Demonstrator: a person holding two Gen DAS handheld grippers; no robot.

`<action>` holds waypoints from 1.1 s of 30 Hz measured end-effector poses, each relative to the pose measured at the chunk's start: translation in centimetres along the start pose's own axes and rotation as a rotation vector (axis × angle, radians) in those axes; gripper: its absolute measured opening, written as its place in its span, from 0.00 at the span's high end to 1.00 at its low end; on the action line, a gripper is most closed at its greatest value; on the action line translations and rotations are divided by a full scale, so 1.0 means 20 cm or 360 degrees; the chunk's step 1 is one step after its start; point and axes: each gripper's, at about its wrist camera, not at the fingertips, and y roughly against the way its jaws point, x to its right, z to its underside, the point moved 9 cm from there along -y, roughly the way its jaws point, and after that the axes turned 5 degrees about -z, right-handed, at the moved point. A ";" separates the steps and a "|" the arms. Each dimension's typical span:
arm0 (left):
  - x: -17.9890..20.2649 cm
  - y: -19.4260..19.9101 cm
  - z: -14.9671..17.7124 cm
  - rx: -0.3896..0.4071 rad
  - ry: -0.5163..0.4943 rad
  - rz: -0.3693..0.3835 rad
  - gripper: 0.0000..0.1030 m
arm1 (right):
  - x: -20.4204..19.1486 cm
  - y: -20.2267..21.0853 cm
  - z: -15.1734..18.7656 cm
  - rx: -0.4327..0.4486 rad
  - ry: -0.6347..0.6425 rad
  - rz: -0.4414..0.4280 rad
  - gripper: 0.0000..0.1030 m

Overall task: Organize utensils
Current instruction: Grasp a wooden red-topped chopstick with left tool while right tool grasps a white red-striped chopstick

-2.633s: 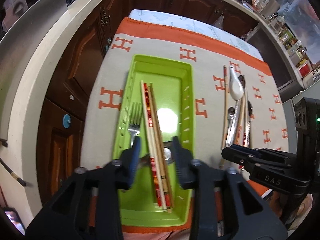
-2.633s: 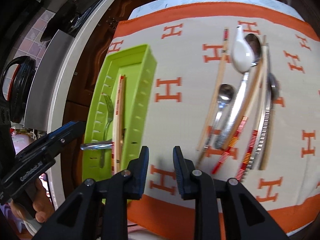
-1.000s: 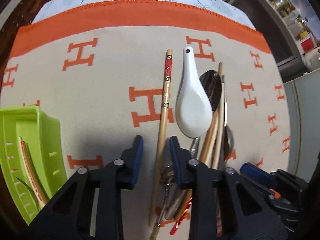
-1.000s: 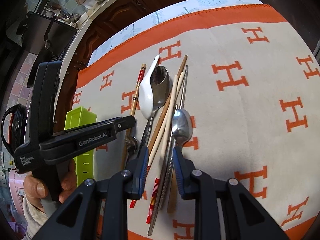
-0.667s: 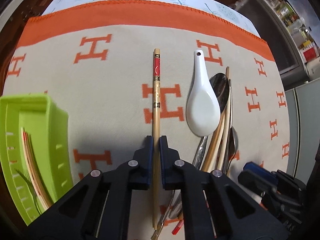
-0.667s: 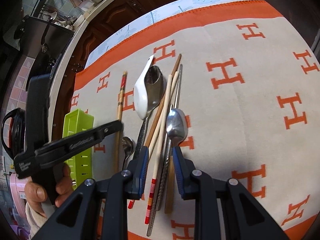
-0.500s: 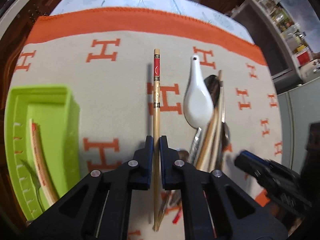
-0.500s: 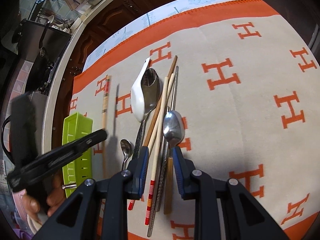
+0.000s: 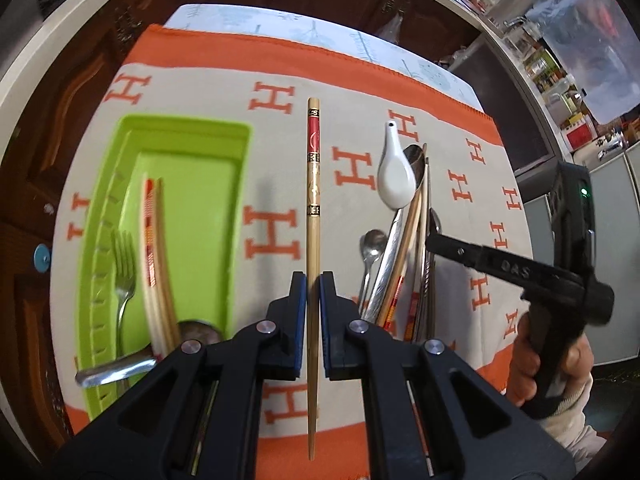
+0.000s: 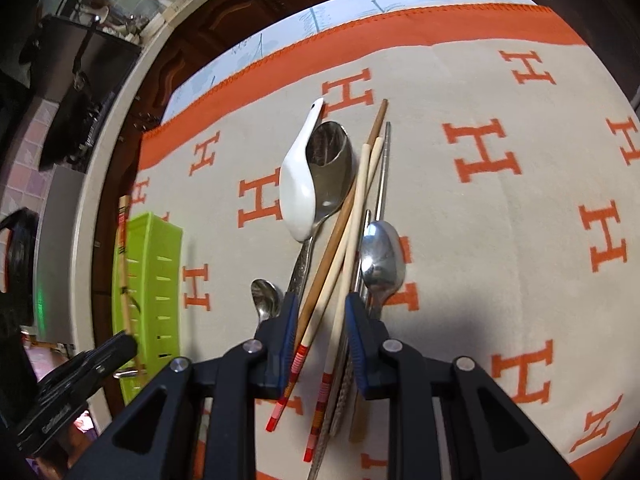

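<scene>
Left gripper [image 9: 313, 294] clamped on a chopstick [image 9: 313, 200] held lengthwise above the cloth, green tray [image 9: 240, 216] just to its left; right gripper [image 10: 320, 312], fingers apart, straddles the remaining utensil pile [image 10: 348, 216].

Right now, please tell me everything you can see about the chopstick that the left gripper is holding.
The chopstick is a single light wooden stick with a red printed band and dark rings near its far, thicker end. The left gripper is shut on it past mid-length, so it points straight ahead and its thin tip sticks out behind the fingers. It looks lifted off the orange-patterned cloth, between the green tray and the utensil pile, and only the pads touch it.
</scene>
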 end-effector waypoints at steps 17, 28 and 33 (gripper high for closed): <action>-0.17 0.06 0.07 0.0022 0.0115 0.0053 0.96 | -0.05 -0.11 0.02 -0.0084 0.0296 0.0409 0.91; -0.25 0.12 0.10 0.0050 0.0165 0.0052 0.96 | -0.02 -0.06 0.00 -0.0028 0.0217 0.0372 1.00; -0.30 0.17 0.11 0.0080 0.0187 0.0049 0.96 | 0.00 -0.04 0.05 -0.0077 0.0141 0.0279 1.00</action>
